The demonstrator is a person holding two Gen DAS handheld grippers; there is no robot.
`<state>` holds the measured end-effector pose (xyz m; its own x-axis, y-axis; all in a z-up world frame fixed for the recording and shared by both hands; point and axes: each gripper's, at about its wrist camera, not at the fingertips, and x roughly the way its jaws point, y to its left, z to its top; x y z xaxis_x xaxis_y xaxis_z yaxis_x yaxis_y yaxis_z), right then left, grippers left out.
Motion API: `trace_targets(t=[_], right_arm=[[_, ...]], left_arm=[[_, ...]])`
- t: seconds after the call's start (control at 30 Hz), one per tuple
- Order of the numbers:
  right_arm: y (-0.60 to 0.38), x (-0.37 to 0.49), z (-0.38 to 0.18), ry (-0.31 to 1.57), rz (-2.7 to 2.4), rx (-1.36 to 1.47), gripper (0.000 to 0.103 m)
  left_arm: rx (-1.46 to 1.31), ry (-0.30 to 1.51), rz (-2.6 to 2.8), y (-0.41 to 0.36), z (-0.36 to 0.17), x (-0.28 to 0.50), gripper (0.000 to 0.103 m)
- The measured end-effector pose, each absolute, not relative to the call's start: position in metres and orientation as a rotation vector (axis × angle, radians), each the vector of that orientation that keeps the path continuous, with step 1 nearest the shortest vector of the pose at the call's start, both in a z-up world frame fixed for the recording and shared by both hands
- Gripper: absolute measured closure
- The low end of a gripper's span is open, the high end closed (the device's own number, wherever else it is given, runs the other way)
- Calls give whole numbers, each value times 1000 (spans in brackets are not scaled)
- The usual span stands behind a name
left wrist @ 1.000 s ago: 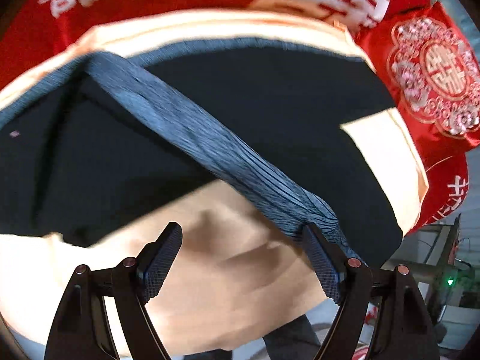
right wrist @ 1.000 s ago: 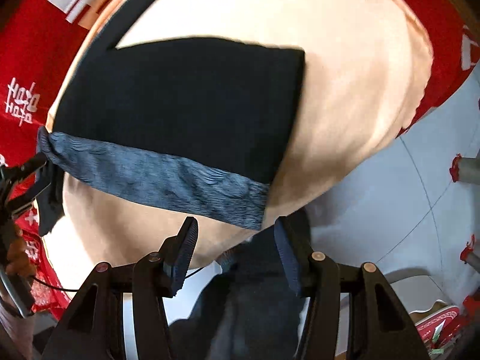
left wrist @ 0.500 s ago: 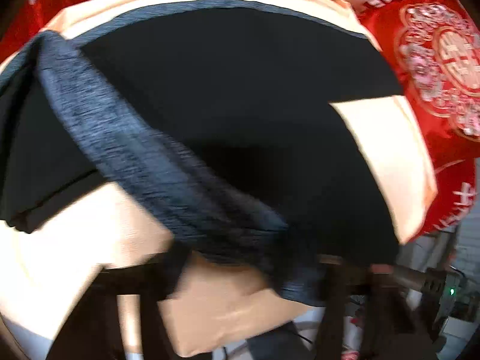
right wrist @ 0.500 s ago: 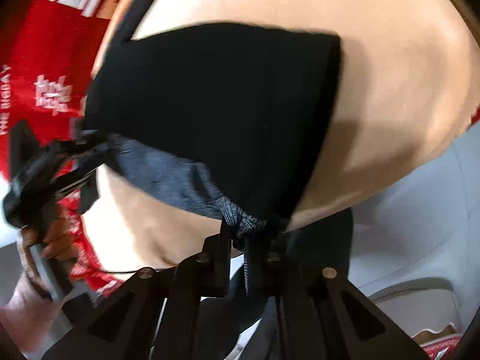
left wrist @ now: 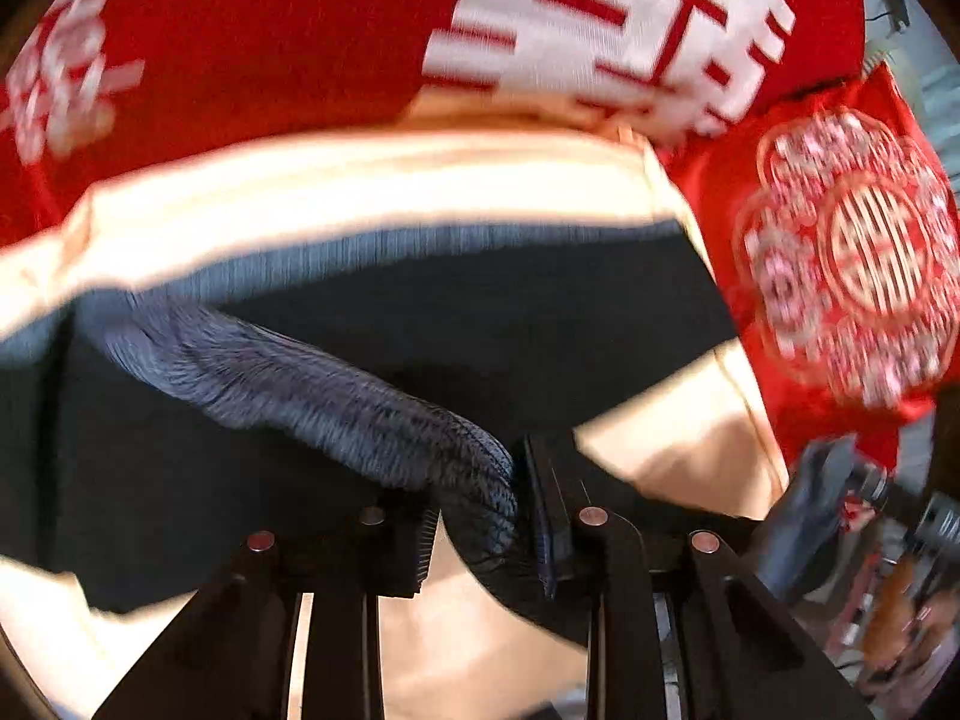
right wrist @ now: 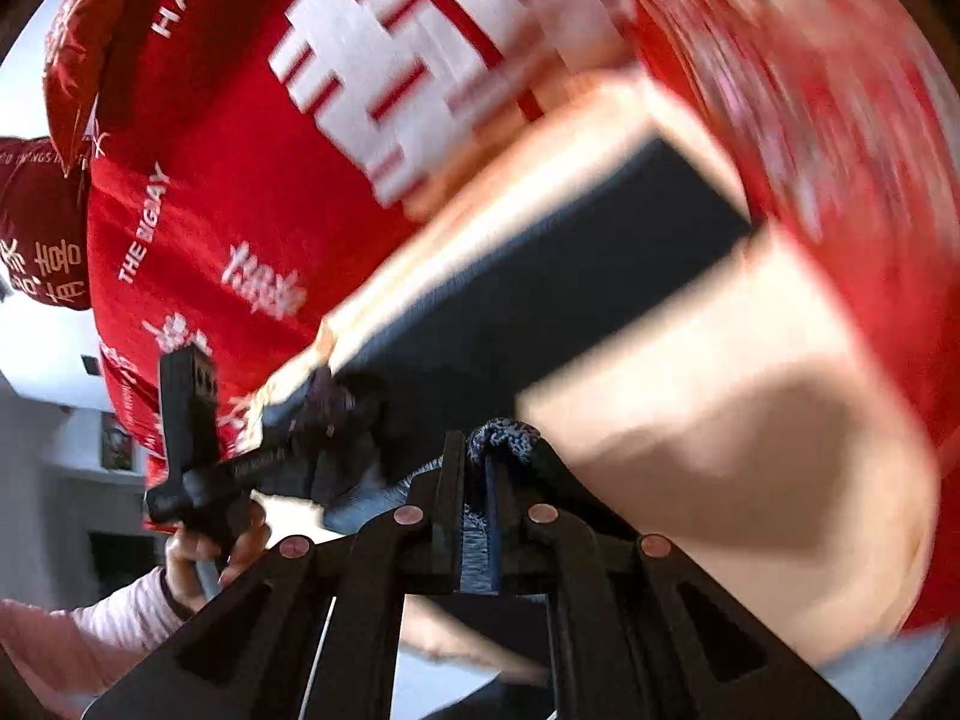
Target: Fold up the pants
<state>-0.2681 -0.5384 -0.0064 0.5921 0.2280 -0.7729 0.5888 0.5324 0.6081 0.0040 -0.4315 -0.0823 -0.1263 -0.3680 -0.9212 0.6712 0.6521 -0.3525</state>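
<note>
Both corners pinched: left gripper [left wrist: 480, 516], jaws just closing, and right gripper [right wrist: 477, 516] bite the grey waistband [left wrist: 336, 402]; black pants [left wrist: 420, 312] drape the peach bedsheet [left wrist: 360, 192] – lift evenly, keep it taut

the pants [left wrist: 252, 480] are black, with a blue-grey ribbed waistband [left wrist: 360, 414] streaked in fine lines. they lie on a pale peach cloth [left wrist: 372, 192]. beyond it spreads a bright red cover [left wrist: 240, 48] printed with large white characters and small white lettering. a red cushion [left wrist: 840, 264] carries a round pink-and-white floral medallion. both tongs [right wrist: 474, 534] are matte black with copper-coloured rivets. a sleeve [right wrist: 90, 630] is pale pink.
</note>
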Motion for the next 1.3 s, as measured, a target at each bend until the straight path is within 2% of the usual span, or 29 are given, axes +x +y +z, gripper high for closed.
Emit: trace_targets(t=[0.17,0.23,0.27,0.3,0.47,0.5,0.53,0.57,0.73,0.77,0.8,0.83,0.87,1.07,1.23,1.3], right_arm=[[-612,-205,-10,962,-338,914,97],[-631,-185,-20,1004,-368,847,97],[-640,-175,-27,1037,-391,808,97],[-646,-168,-33,1061,-409,789,97],[-669,-158,-70,1155,-510,770,91],[-672,-157,-74,1168,-525,759,85],[-673,-156,-75,1173,-537,744,56],[-674,-155,-72,1171,-562,711,21],[-654,-162,-46,1113,-513,628,21],[-646,-167,-45,1122,-490,632,24],[-639,-172,-46,1133,-471,631,31],[-634,-173,-48,1152,-460,613,55],[-630,-175,-53,1176,-454,593,69],[-658,-160,-72,1200,-605,566,71],[-671,-149,-110,1342,-602,600,71],[-670,-146,-115,1365,-583,573,76]], left_arm=[[278,1397,-860,-454,-84,43,74],[319,1371,-827,-452,-83,50,55],[330,1357,-804,-450,-82,52,34],[324,1336,-783,-444,-80,53,29],[412,1327,-704,-424,-91,53,29],[452,1332,-671,-420,-99,53,29],[472,1343,-650,-419,-105,52,29],[485,1355,-629,-415,-113,51,29],[495,1417,-534,-399,-142,49,29],[492,1418,-530,-400,-144,48,29],[493,1413,-528,-404,-146,46,29],[496,1407,-529,-407,-147,45,29],[503,1398,-532,-412,-149,44,29],[526,1388,-514,-426,-161,39,29],[507,1388,-503,-419,-164,37,28],[509,1389,-489,-417,-165,39,20]])
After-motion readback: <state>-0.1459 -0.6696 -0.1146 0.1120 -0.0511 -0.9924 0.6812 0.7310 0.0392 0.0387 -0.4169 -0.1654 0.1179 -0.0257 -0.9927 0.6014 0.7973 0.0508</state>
